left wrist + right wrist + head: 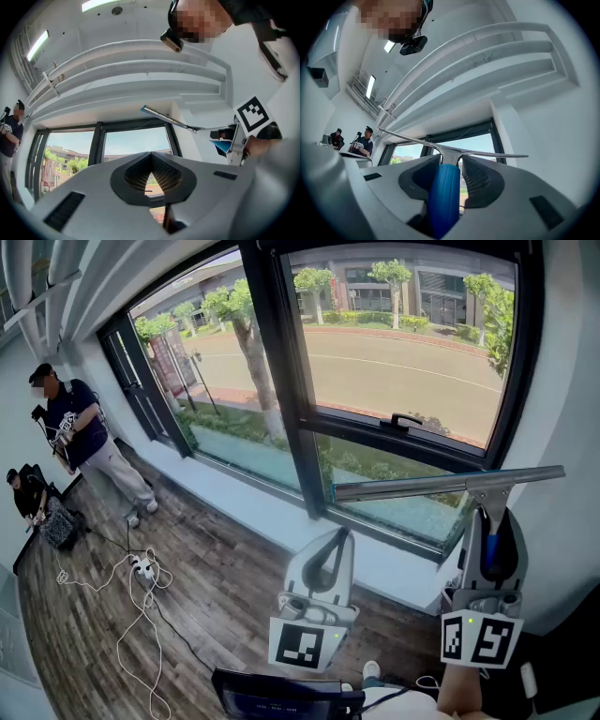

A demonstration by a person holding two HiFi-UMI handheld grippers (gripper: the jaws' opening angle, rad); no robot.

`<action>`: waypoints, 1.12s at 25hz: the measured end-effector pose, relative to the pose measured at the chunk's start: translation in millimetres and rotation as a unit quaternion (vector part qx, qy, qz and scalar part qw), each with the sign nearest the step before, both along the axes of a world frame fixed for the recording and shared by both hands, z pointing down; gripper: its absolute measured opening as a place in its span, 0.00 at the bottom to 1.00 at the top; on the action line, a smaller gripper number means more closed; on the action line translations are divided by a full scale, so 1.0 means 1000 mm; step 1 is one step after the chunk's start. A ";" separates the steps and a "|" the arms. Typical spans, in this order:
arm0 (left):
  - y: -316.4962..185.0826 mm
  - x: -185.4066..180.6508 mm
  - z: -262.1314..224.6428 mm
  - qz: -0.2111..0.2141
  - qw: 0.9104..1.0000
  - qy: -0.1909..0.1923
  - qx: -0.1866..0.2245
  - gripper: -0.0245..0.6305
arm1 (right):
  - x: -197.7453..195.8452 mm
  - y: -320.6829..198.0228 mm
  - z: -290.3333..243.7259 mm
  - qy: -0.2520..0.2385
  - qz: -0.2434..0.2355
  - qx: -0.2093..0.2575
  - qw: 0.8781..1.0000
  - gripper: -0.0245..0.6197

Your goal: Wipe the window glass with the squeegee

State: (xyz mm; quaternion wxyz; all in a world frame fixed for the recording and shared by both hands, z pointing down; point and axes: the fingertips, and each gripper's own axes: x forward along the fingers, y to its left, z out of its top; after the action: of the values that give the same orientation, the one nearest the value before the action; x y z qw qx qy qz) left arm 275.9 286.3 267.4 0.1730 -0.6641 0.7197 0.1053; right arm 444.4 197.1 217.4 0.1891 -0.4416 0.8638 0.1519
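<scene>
Presently the right gripper [491, 517] is clenched on the squeegee [448, 484]. In the right gripper view its blue handle [442, 199] stands upright between the jaws, which press on both sides, and the blade [454, 151] crosses just above the fingertips. The handle is gripped low, so the blade sits clear of the claw and lies level. I judge this grip lets the full rubber edge meet the pane flat for a downward pull. In the head view the blade spans the lower right pane of the window glass [394, 507], close under the horizontal bar of the frame [281, 381] and reaching toward the frame's right edge. Whether the blade already touches the glass cannot be told from these views. The left gripper [343, 536] hangs below and left of the blade, over the sill and apart from the squeegee. Its jaws are closed tip to tip with nothing between them, so it looks idle and kept out of the stroke path. Two people [84, 437] stand well apart, at the far left end of the window wall, with cables [141, 606] lying on the floor.
</scene>
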 end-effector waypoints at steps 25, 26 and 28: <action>-0.016 -0.025 0.007 -0.051 0.999 0.021 0.001 0.04 | -0.026 -0.037 0.000 0.006 -0.035 0.000 0.999 0.27; -0.017 -0.025 0.010 -0.052 0.998 0.022 -0.002 0.04 | -0.027 -0.040 0.001 0.007 -0.035 0.001 0.999 0.27; -0.021 -0.030 0.016 -0.055 0.998 0.021 -0.009 0.04 | -0.032 -0.046 0.002 0.006 -0.035 0.001 0.999 0.27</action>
State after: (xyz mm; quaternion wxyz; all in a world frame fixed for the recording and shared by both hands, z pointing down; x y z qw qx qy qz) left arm 246.0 264.8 283.1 0.1574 -0.6226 0.7595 0.1035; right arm 412.7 150.8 219.5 0.1890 -0.4098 0.8800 0.1485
